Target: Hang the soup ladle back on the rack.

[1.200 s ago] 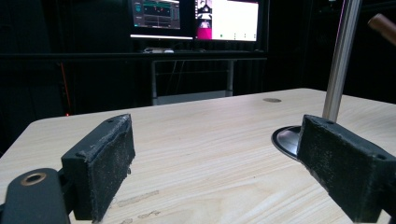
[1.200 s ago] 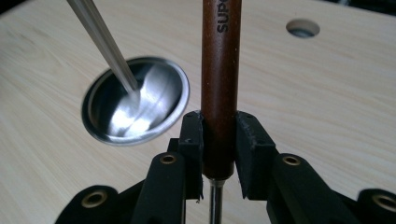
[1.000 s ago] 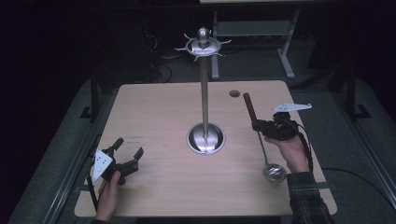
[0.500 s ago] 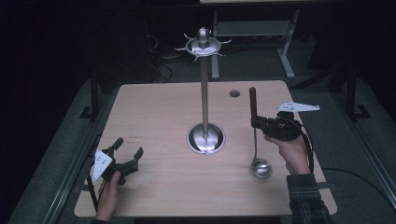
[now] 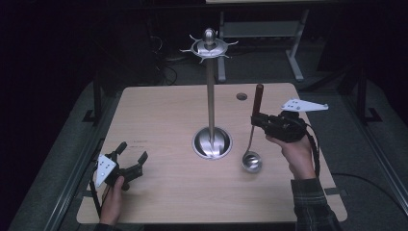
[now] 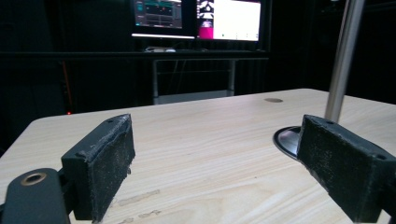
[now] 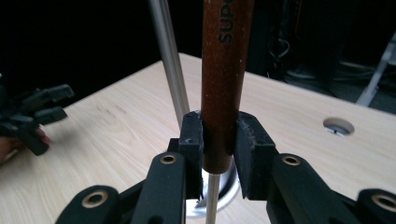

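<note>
The right gripper has its jaws clamped on the ladle's brown handle, bowl hanging beside the stand; the left gripper rests wide open, holding nothing.

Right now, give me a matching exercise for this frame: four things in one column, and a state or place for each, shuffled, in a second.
Things:
1. ladle
2. left gripper
3. right gripper
4. utensil stand

States or places:
A. open, holding nothing, near the table's front left corner
B. upright at the middle of the table
C. clamped on a brown handle
D. hanging bowl-down, right of the stand's base

Pairs: 1-D, 2-A, 3-C, 4-B
</note>
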